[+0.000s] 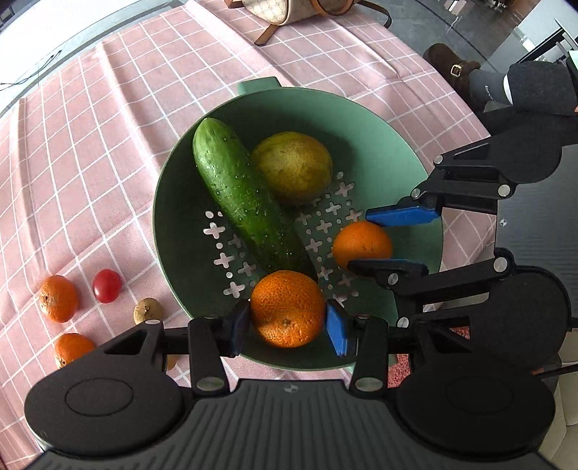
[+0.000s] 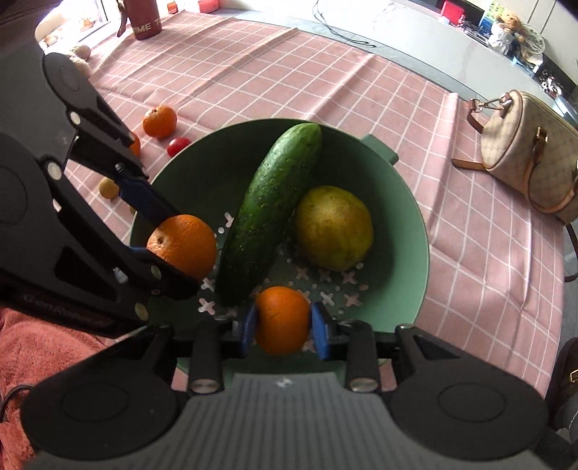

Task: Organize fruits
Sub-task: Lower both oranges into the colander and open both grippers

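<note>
A green colander bowl (image 1: 361,119) holds a cucumber (image 1: 238,188) and a yellow-green citrus fruit (image 1: 294,166). My left gripper (image 1: 287,327) is shut on an orange (image 1: 287,309) over the bowl's near rim. My right gripper (image 1: 375,240) is shut on a smaller orange (image 1: 361,244) over the bowl's right side. In the right wrist view the right gripper (image 2: 283,323) holds its orange (image 2: 281,318) above the bowl (image 2: 404,231), and the left gripper (image 2: 173,249) holds its orange (image 2: 184,244) beside the cucumber (image 2: 271,213).
On the pink checked cloth left of the bowl lie two oranges (image 1: 57,298) (image 1: 72,349), a cherry tomato (image 1: 106,285) and a small brown fruit (image 1: 146,311). A beige handbag (image 2: 531,155) lies to the bowl's far side. A red bottle (image 2: 146,18) stands at the cloth's far edge.
</note>
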`<action>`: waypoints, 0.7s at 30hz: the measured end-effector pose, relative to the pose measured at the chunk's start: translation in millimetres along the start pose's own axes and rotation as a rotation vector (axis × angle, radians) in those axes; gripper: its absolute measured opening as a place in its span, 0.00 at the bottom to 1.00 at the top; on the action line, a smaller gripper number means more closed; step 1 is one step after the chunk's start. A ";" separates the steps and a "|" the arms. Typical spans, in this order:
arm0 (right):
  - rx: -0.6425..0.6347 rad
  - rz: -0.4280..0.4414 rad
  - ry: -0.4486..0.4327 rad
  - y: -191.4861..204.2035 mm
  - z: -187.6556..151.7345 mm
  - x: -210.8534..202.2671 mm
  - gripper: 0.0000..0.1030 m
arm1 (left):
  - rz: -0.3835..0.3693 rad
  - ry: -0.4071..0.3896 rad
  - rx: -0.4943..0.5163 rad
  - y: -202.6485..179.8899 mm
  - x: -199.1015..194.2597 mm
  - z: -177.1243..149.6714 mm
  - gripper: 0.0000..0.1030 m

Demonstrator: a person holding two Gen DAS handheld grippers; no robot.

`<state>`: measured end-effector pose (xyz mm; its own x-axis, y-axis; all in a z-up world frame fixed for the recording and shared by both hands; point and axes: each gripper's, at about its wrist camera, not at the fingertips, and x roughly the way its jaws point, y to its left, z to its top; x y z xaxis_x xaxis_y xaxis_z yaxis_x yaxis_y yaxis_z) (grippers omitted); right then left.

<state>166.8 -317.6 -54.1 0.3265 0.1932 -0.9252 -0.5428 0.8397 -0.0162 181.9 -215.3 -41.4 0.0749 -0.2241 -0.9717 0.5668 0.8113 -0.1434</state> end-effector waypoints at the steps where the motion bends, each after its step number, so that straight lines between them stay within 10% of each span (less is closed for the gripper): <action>1: -0.003 0.008 0.005 -1.2 0.0 2.0 0.28 | 0.006 0.006 0.006 -1.3 2.1 1.2 0.50; 21: 0.004 -0.009 0.030 4.0 1.6 10.3 0.36 | -0.008 -0.047 0.004 11.2 -9.7 -16.1 0.61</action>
<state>169.3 -311.5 -63.0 0.3078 0.1708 -0.9360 -0.5369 0.8434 -0.0227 174.3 -195.3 -36.6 0.1088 -0.2557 -0.9606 0.5709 0.8072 -0.1501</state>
